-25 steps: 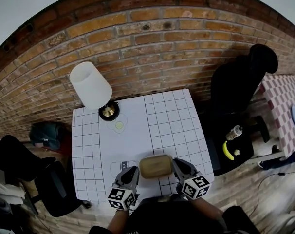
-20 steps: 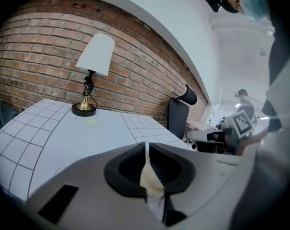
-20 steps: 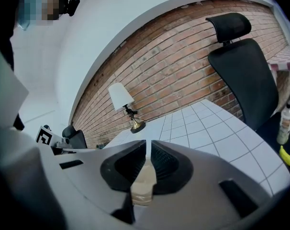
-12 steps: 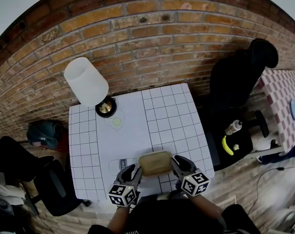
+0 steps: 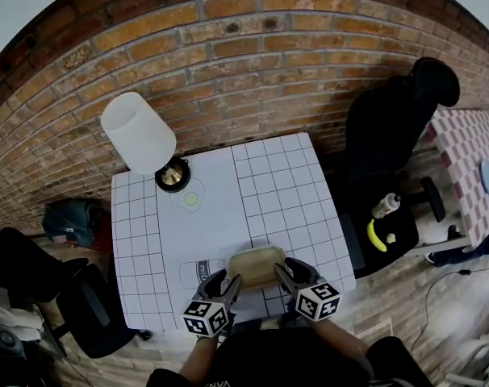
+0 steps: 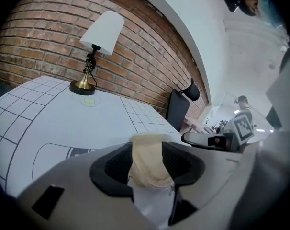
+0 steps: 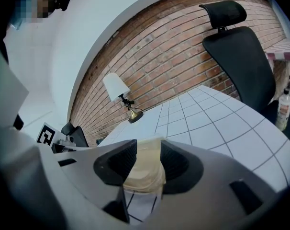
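Tan tray (image 5: 257,265) sits at the near edge of the bench (image 5: 269,192), each end rim pinched by the left hand-held gripper (image 5: 227,283) and right hand-held gripper (image 5: 283,269), so uneven pulling could tip it or slip a thin rim free, though the lamp (image 5: 140,135) at far left stands well apart.

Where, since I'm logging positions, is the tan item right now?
In the head view the tan item is low and centre, over the near edge of the white gridded table, clamped between the left gripper and the right gripper.
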